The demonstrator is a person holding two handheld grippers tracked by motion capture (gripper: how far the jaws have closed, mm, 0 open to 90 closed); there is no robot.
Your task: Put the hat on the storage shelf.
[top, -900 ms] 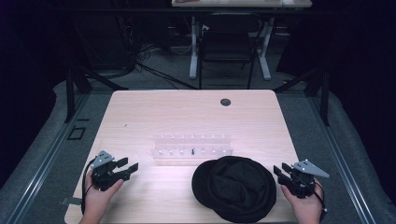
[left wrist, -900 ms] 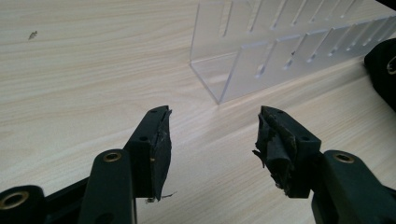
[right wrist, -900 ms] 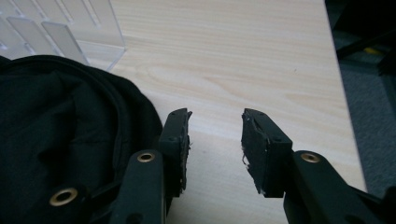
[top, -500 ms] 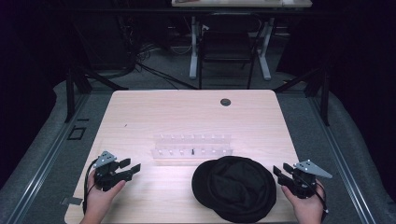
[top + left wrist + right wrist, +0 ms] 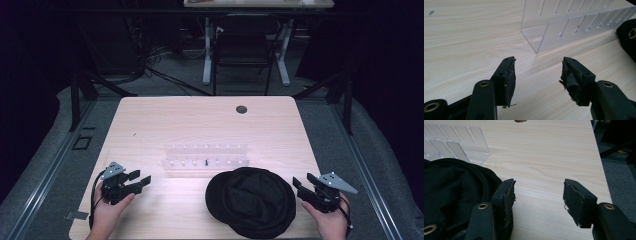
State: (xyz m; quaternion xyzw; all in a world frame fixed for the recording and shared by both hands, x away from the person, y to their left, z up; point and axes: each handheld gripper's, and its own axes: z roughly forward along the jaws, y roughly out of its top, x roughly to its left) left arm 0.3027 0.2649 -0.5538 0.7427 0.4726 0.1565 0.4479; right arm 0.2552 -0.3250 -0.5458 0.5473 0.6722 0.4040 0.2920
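At inspection, the left hand-held gripper [image 5: 139, 180] sat at the lower left of the high view, jaws spread and empty, low over the desk [image 5: 165, 120]. The right hand-held gripper [image 5: 303, 183] sat at the lower right, jaws likewise spread, gripping nothing. The black cap [image 5: 252, 200] lay flat in the lower centre of the frame, just beside the right gripper; in the right gripper view its edge [image 5: 454, 185] lay close against the left jaw, whether touching could not be told. The clear acrylic rack [image 5: 206, 158] stood behind it, mid-frame. Judgement: handling of the cap had not begun; grasp and placement all remained.
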